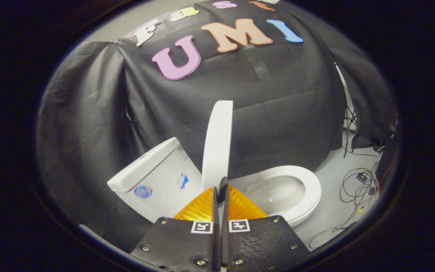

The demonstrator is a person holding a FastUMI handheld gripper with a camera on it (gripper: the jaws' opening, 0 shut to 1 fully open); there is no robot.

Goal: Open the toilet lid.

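White lid [217,145] upright, jaws closed beside edge

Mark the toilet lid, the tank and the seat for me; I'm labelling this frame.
toilet lid [218,143]: gripper view, middle of its raised edge-on panel.
tank [161,181]: gripper view, front wall.
seat [313,189]: gripper view, far rim of the ring.

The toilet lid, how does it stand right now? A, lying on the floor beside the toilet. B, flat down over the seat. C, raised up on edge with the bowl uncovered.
C: the toilet lid stands raised on edge beside the tank, the seat and bowl lie uncovered, and the gripper has its fingers closed together at the lid's lower edge.
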